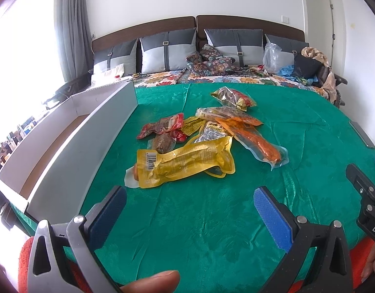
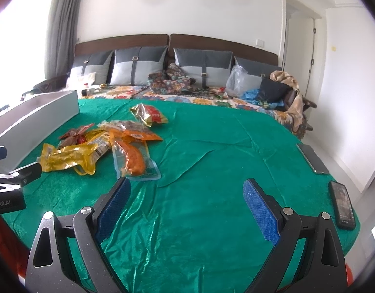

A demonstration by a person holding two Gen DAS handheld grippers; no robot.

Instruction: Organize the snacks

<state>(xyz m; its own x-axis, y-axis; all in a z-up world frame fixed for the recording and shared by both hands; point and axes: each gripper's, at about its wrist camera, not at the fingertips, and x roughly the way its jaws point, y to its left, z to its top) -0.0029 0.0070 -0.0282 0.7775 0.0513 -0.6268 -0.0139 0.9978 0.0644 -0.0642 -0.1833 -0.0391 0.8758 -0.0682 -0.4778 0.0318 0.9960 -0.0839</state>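
Observation:
A pile of snack packets lies on the green cloth [image 1: 211, 219]: a yellow packet [image 1: 185, 164] nearest, an orange sausage packet [image 1: 263, 144] to its right, a red packet [image 1: 163, 125], and a gold and red packet [image 1: 233, 97] farthest. They also show in the right wrist view, the yellow packet [image 2: 67, 157] and orange sausage packet [image 2: 135, 157] at left. My left gripper [image 1: 189, 200] is open and empty, just short of the yellow packet. My right gripper [image 2: 186, 191] is open and empty, right of the pile. An open white box [image 1: 72, 134] stands left of the pile.
Two phones [image 2: 342, 204] [image 2: 311, 157] lie near the cloth's right edge. Pillows [image 1: 167, 51], a floral bundle [image 1: 211, 63] and a plastic bag [image 1: 272, 57] sit at the head of the bed. The right gripper's body [image 1: 368, 200] shows at the left view's right edge.

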